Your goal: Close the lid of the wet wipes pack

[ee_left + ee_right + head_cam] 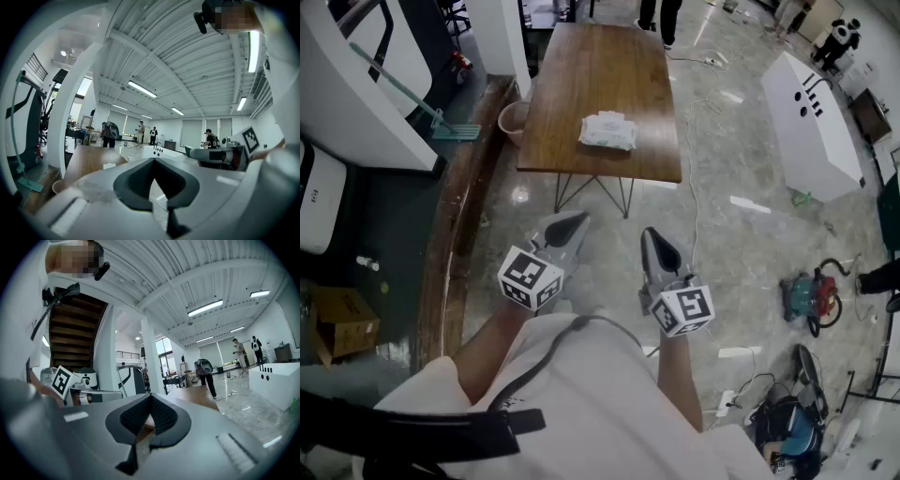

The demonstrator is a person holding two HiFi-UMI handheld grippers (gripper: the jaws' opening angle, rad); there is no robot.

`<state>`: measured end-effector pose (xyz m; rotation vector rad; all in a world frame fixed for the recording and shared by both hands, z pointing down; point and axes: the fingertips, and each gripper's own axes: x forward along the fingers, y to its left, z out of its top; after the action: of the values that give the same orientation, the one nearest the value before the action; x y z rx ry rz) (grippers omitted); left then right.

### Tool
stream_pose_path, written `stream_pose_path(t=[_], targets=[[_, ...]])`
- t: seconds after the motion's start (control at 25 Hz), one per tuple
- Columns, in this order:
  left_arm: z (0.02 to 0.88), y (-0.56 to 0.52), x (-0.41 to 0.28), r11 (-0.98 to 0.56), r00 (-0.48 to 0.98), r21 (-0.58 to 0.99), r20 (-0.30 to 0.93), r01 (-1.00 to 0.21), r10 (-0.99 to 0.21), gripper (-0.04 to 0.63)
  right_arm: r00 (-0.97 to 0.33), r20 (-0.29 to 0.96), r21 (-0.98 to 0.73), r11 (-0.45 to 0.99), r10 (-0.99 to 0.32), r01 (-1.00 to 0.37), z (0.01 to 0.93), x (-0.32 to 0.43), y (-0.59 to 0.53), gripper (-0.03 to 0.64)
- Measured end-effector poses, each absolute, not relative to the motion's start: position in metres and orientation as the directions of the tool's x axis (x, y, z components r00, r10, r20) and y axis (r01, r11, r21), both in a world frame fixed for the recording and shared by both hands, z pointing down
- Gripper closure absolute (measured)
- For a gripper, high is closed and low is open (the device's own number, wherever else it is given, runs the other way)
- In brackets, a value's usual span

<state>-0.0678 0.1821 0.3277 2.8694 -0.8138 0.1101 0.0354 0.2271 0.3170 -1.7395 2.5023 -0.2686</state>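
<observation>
- The grey polished floor (741,244) fills most of the head view, with cables trailing across it.
- A long wooden table (581,75) on thin metal legs stands ahead of the person, well apart from both tools.
- A white box-shaped unit (811,122) sits on the floor to the right of the table.
- The person's white top (581,394) and both forearms fill the bottom of the head view, with the tools held out in front of the body.
- The left gripper (567,225) points toward the table. In its own view its jaws (153,159) are pressed together at the tips with nothing between them.
- The right gripper (659,246) is beside it, the two a little apart. Its jaws (150,397) are likewise closed tight and empty.
- A cardboard box (342,323) lies on the floor at the far left.
- A red machine (811,295) rests on the floor at the right.
- The wet wipes pack (607,131) lies flat on the table, near its right front corner. Neither tool touches it, and it is too small to tell how its lid stands.
- A round tub (514,120) stands on the floor at the table's left edge.
- In the left gripper view the pack (109,165) shows as a small white patch on the tabletop.
</observation>
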Motion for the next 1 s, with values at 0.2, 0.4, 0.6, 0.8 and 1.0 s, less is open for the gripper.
stream_pose_path(t=[0.2, 0.4, 0.6, 0.8, 1.0], targets=[[0.33, 0.181, -0.07, -0.84, 0.849, 0.127, 0.12, -0.527, -0.514, 0.594, -0.359, 0.034, -0.203, 0.346, -0.933, -0.916, 0.32, 0.034, 0.226, 0.607], [0.329, 0.179, -0.072, -0.841, 0.85, 0.128, 0.118, -0.526, -0.513, 0.594, -0.369, 0.033, -0.219, 0.354, -0.929, -0.909, 0.318, 0.034, 0.225, 0.607], [0.332, 0.176, -0.078, -0.839, 0.849, 0.133, 0.118, -0.527, -0.515, 0.594, -0.368, 0.042, -0.236, 0.349, -0.929, -0.907, 0.324, 0.032, 0.225, 0.607], [0.332, 0.173, -0.087, -0.838, 0.85, 0.142, 0.112, -0.527, -0.515, 0.594, -0.369, 0.053, -0.24, 0.346, -0.928, -0.907, 0.325, 0.02, 0.222, 0.607], [0.331, 0.171, -0.096, -0.844, 0.856, 0.146, 0.098, -0.517, -0.507, 0.594, -0.362, 0.054, -0.239, 0.34, -0.931, -0.91, 0.325, 0.009, 0.221, 0.607]])
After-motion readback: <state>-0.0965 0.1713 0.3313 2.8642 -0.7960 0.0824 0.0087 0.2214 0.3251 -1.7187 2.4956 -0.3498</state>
